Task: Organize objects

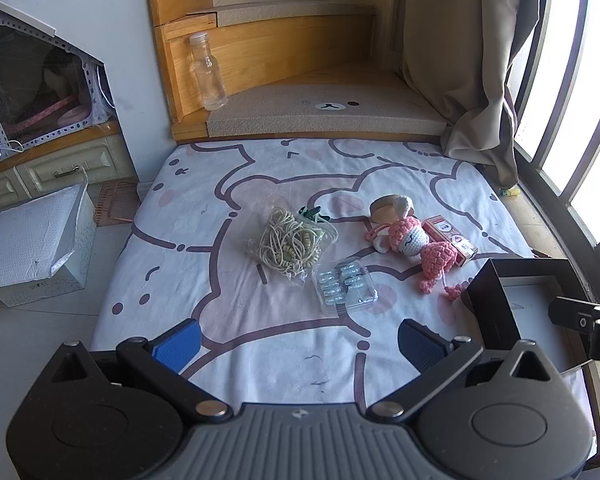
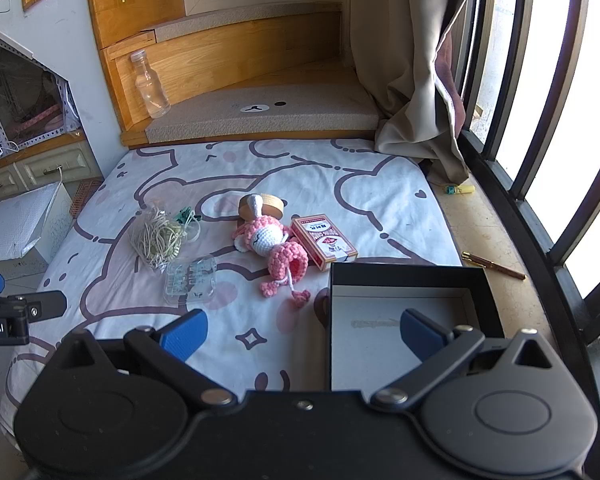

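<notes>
On the patterned bed sheet lie a clear bag of cream cord, a clear plastic case, a pink crochet doll, a round wooden lid and a red card box. A black open box sits at the bed's right side. My left gripper hangs open over the sheet, short of the case. My right gripper is open, its right finger over the box's inside. Nothing is held.
A clear bottle stands on the wooden step behind the bed. A curtain and window bars run along the right. A pen and a yellow marker lie on the sill. A white box sits on the floor at left.
</notes>
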